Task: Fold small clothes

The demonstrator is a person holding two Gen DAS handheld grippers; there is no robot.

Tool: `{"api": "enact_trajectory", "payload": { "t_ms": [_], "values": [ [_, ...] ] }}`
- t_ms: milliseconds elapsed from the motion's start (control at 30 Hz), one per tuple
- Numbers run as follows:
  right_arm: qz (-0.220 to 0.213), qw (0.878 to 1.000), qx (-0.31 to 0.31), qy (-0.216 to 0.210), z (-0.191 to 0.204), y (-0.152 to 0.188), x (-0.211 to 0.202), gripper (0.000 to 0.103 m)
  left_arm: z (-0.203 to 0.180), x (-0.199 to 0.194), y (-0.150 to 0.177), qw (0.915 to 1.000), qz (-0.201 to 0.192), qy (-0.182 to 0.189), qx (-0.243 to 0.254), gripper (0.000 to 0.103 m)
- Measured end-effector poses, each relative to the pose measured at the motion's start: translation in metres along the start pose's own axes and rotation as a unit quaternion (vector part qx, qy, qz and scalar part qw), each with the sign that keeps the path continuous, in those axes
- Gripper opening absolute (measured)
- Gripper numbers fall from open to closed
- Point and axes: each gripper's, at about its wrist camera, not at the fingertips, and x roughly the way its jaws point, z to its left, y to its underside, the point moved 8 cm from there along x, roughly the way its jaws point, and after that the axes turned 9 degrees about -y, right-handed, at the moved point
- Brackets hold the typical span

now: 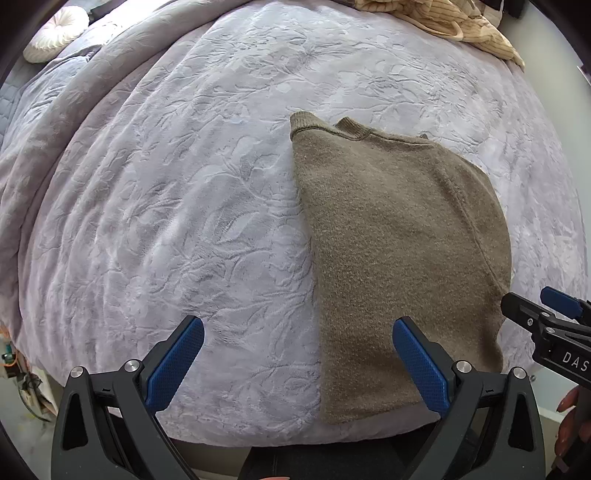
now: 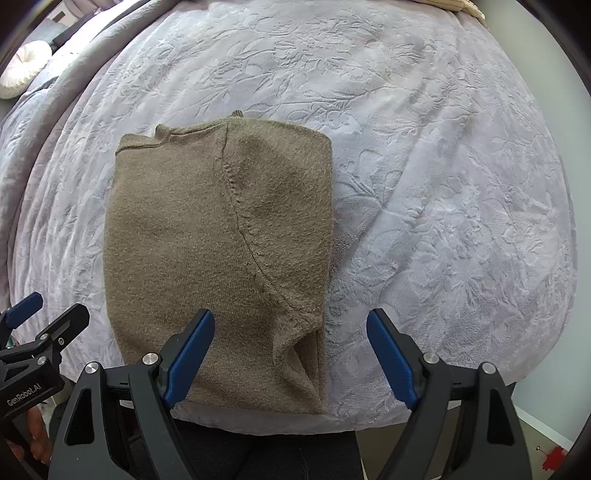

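An olive-brown knitted sweater (image 1: 399,258) lies folded lengthwise into a narrow rectangle on the bed, neck band at the far end, hem at the near edge. In the right wrist view the sweater (image 2: 218,258) shows a curved seam and a tucked sleeve at its near right corner. My left gripper (image 1: 297,336) hangs open above the sweater's near left edge, nothing between its blue pads. Over the sweater's near right corner my right gripper (image 2: 290,328) stands open, holding nothing. Each gripper shows at the side of the other's view.
A pale lilac embossed blanket (image 1: 184,184) covers the bed. A beige ribbed garment (image 1: 454,22) lies crumpled at the far right. A round white cushion (image 1: 55,33) sits at the far left. The bed's near edge runs just below the sweater's hem. A hand (image 1: 572,424) holds the right gripper.
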Motion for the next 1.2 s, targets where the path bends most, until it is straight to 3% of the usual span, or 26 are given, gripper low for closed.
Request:
{"api": "enact_trajectory", "payload": {
  "t_ms": [1200],
  "values": [
    [0.007,1.000,-0.011,0.000,0.0044,-0.0018,0.0036,0.087,0.0035,0.0014,-0.0016,0.9999,-0.004,-0.009,-0.014,0.102]
  ]
}}
